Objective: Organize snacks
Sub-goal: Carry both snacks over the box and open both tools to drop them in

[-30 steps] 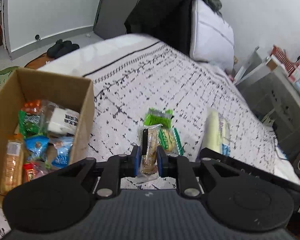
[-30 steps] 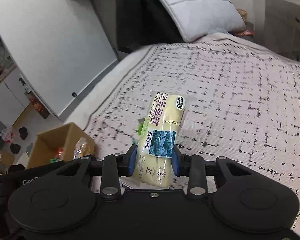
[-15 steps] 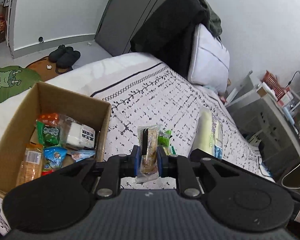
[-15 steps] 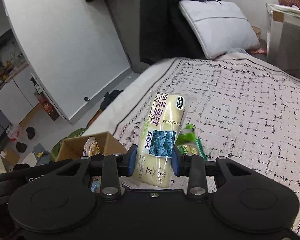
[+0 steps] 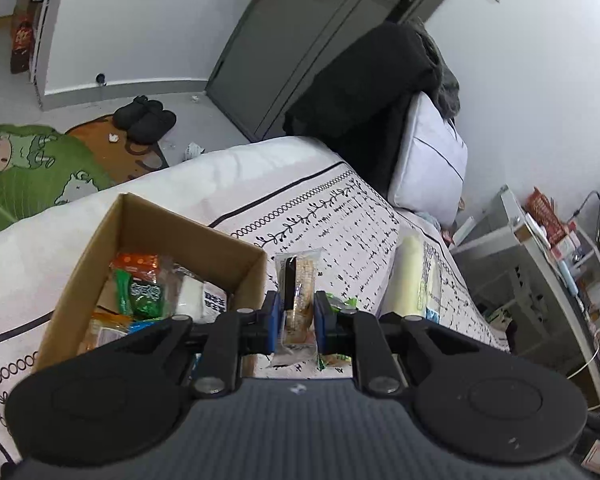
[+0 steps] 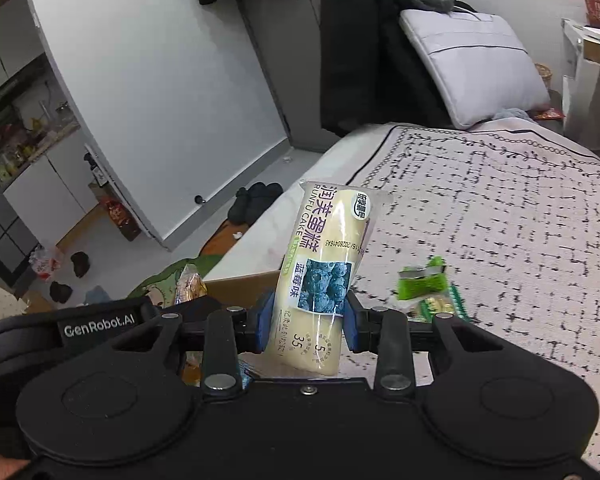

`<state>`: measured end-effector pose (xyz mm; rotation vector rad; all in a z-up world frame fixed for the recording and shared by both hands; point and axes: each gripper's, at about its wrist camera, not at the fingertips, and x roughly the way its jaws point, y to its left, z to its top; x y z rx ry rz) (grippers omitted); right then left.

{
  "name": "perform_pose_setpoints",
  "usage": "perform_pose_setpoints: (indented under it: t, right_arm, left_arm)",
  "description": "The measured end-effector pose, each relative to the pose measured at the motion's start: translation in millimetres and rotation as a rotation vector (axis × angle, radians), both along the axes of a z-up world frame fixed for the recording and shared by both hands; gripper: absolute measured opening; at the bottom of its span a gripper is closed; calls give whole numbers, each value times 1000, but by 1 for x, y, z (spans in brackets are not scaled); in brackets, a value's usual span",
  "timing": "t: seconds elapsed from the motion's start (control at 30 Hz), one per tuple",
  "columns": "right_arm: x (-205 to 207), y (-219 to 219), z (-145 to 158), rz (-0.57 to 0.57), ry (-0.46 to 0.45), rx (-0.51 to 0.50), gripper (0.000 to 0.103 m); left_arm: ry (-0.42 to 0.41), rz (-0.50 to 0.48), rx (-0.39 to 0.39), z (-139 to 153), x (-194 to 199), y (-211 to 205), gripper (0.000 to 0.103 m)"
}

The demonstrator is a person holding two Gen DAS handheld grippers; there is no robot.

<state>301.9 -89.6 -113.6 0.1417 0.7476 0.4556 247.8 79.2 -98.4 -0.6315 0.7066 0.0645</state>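
My left gripper (image 5: 296,322) is shut on a clear-wrapped biscuit bar (image 5: 298,288), held in the air just right of the cardboard box (image 5: 188,236), which holds several snack packs. My right gripper (image 6: 307,320) is shut on a long yellow blueberry cake roll (image 6: 326,264), held above the bed; the roll also shows in the left wrist view (image 5: 414,276). Green snack packets (image 6: 428,288) lie on the patterned bedspread (image 6: 500,216). The box edge (image 6: 240,282) shows behind the roll.
A pillow (image 5: 428,168) and dark clothes (image 5: 364,92) are at the bed's head. A white shelf unit (image 5: 540,264) stands to the right. Slippers (image 5: 144,118) and a green mat (image 5: 24,168) lie on the floor beyond the bed.
Both grippers have risen and moved left toward the box, each still holding its snack. The green packets stay on the bed, now lower and to the right.
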Motion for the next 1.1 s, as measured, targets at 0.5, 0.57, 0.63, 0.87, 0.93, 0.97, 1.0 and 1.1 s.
perform_pose_setpoints:
  t: [0.5, 0.57, 0.63, 0.87, 0.93, 0.97, 1.0, 1.1]
  right_arm:
    - [3, 40, -10, 51, 21, 22, 34]
    - [4, 44, -12, 53, 30, 23, 34]
    - [4, 48, -14, 55, 39, 25, 34]
    - [7, 61, -25, 80, 66, 36, 34]
    - [8, 63, -29, 89, 75, 40, 34]
    - [8, 64, -30, 93, 79, 41, 34]
    - [8, 65, -32, 98, 84, 41, 34]
    - [8, 67, -38, 112, 100, 40, 34]
  left_arm:
    - [35, 80, -61, -6, -1, 52, 17]
    - [40, 89, -66, -7, -1, 57, 17]
    - [42, 103, -81, -9, -2, 63, 17]
    - [37, 149, -95, -7, -3, 81, 17]
    - [44, 158, -95, -8, -1, 84, 17]
    - [50, 160, -95, -10, 0, 85, 17]
    - [57, 159, -96, -11, 1, 85, 17]
    - [77, 149, -99, -16, 4, 83, 18]
